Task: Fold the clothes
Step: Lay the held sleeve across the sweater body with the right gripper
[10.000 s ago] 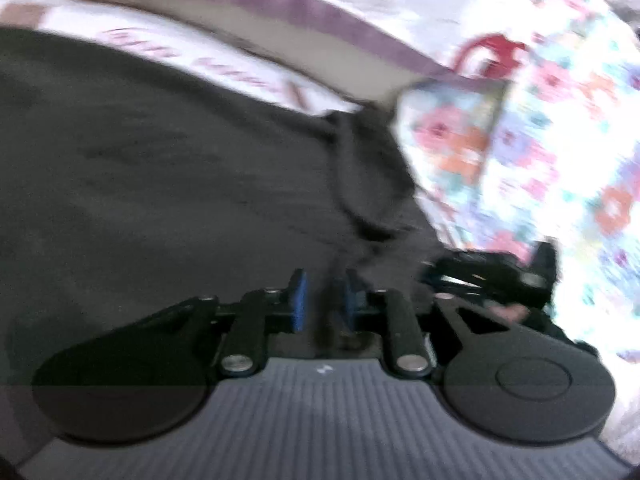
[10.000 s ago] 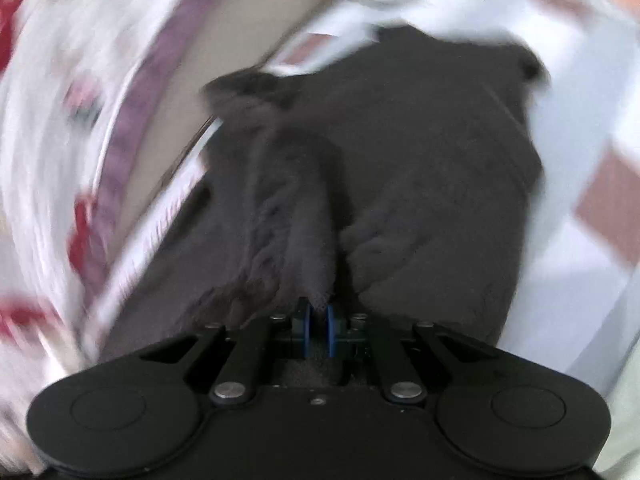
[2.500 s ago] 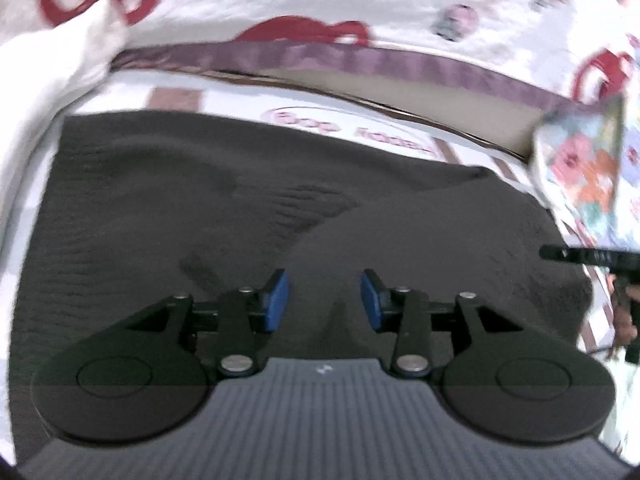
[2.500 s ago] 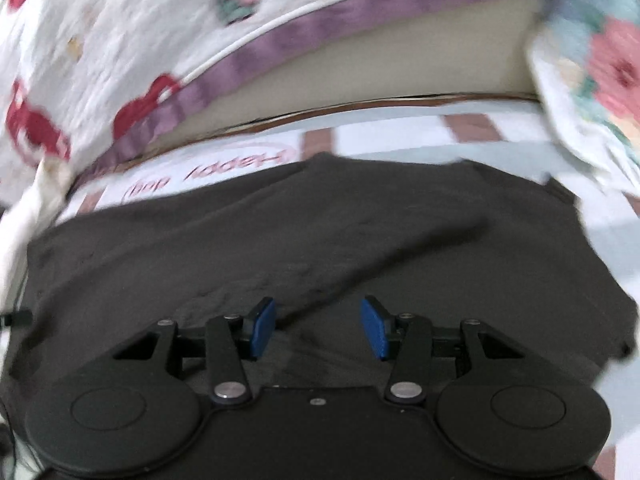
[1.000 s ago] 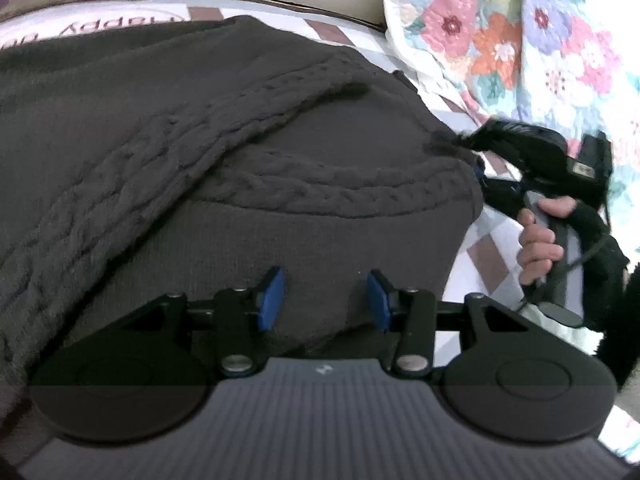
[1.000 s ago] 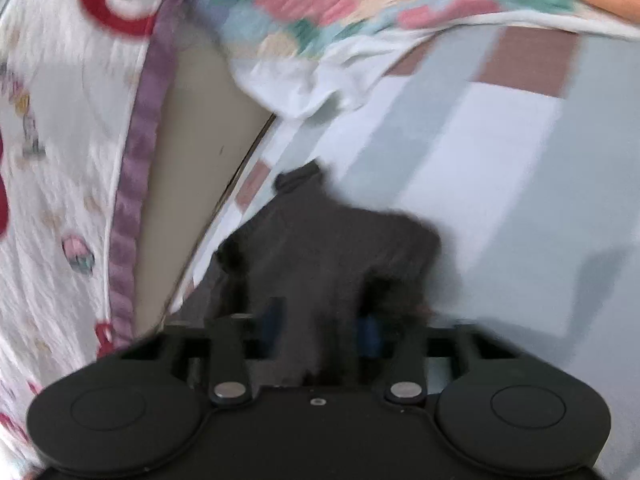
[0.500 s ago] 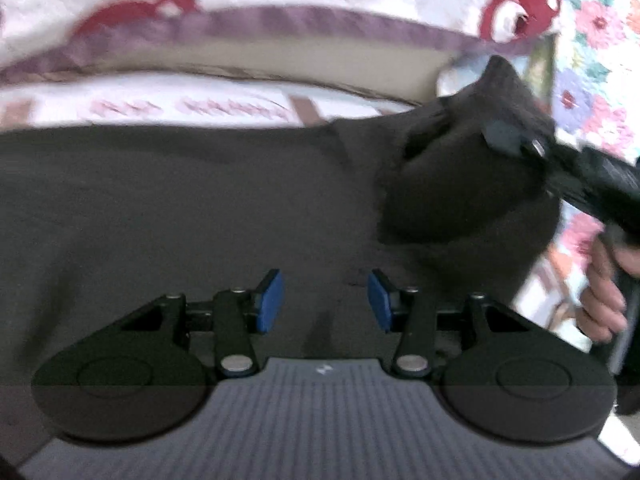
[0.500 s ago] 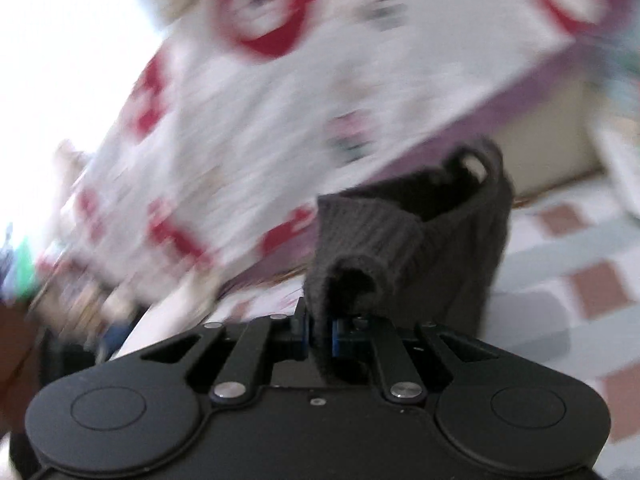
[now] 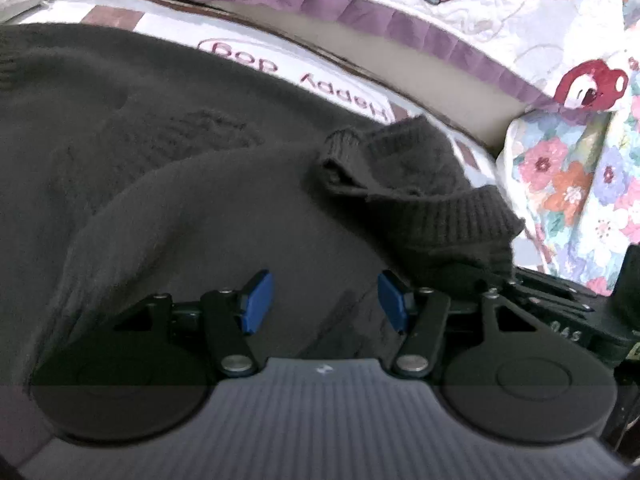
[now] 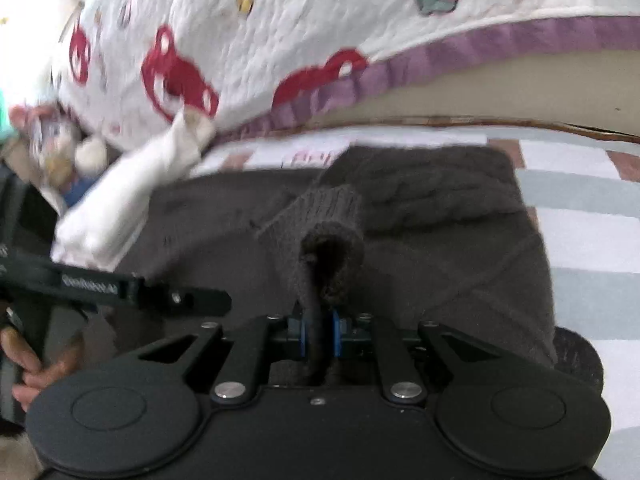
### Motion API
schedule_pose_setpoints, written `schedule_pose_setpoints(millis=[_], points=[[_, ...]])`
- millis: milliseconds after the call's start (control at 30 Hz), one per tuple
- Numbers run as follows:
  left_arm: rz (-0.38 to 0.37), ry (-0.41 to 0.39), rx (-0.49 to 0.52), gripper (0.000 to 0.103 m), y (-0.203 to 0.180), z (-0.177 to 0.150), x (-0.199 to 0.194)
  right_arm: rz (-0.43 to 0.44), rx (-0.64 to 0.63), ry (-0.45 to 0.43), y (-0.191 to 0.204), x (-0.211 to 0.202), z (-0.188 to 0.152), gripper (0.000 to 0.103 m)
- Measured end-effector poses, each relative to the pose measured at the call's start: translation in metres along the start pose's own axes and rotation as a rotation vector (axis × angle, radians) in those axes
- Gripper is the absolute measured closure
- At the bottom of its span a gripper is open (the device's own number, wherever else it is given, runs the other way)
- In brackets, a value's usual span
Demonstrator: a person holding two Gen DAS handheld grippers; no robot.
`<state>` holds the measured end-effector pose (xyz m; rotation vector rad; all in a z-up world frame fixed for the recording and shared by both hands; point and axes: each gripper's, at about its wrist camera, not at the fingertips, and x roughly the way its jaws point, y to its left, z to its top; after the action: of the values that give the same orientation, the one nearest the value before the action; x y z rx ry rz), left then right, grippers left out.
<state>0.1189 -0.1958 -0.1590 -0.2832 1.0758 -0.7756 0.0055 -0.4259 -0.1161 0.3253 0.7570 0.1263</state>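
Observation:
A dark grey knit sweater (image 9: pixel 168 184) lies spread on the bed sheet. My left gripper (image 9: pixel 322 300) is open and empty, low over the sweater's body. My right gripper (image 10: pixel 318 336) is shut on the sweater's ribbed sleeve cuff (image 10: pixel 328 236) and holds it over the sweater body (image 10: pixel 452 216). In the left wrist view the held sleeve (image 9: pixel 420 196) drapes folded inward at the right, with the right gripper (image 9: pixel 560 312) just beside my left one. The left gripper's body (image 10: pixel 120 292) shows at the left of the right wrist view.
A white quilt with red prints and a purple border (image 9: pixel 400 28) hangs along the far side. A floral quilt (image 9: pixel 572 184) lies at the right. A white cloth (image 10: pixel 124 200) and a plush toy (image 10: pixel 60 148) lie at the far left. The checked sheet (image 10: pixel 592 232) shows right of the sweater.
My right gripper has carried the sleeve cuff down and inward over the sweater body. My left gripper has stayed open and shifted slightly over the body.

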Motion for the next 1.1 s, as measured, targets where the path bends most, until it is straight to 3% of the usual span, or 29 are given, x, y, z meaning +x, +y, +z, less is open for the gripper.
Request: schedule_pose_setpoints(millis=[167, 267, 333, 467, 533, 600, 733, 933, 1000, 1100], points=[[-0.023, -0.029, 0.004, 0.046, 0.000, -0.003, -0.004, -0.041, 0.153, -0.181, -0.016, -0.031, 0.023, 0.089], [-0.045, -0.046, -0.006, 0.046, 0.001, 0.000, -0.007, -0.072, 0.183, -0.235, -0.011, -0.029, 0.026, 0.089], [-0.056, -0.058, -0.021, 0.046, 0.005, 0.002, -0.009, -0.095, 0.136, -0.153, 0.004, 0.000, 0.024, 0.089], [-0.039, -0.065, -0.060, 0.046, 0.019, 0.001, -0.015, -0.024, 0.125, 0.005, 0.028, 0.039, 0.017, 0.080], [-0.036, -0.055, -0.069, 0.045, 0.025, -0.002, -0.018, 0.066, 0.125, 0.025, 0.027, 0.039, 0.015, 0.073], [-0.038, -0.048, -0.068, 0.045, 0.027, -0.003, -0.019, 0.115, 0.115, 0.034, 0.024, 0.033, 0.014, 0.073], [-0.070, -0.044, -0.064, 0.043, 0.025, -0.001, -0.019, 0.043, 0.036, -0.031, 0.008, 0.000, 0.018, 0.071], [-0.099, -0.001, -0.027, 0.038, 0.013, -0.003, -0.008, -0.209, -0.050, 0.008, -0.030, -0.040, -0.004, 0.071], [-0.059, 0.020, 0.005, 0.038, 0.006, -0.005, -0.002, -0.222, -0.016, 0.017, -0.042, -0.052, -0.019, 0.071], [0.069, 0.001, 0.114, 0.052, -0.011, -0.009, -0.005, -0.220, 0.037, 0.013, -0.050, -0.057, -0.033, 0.071]])
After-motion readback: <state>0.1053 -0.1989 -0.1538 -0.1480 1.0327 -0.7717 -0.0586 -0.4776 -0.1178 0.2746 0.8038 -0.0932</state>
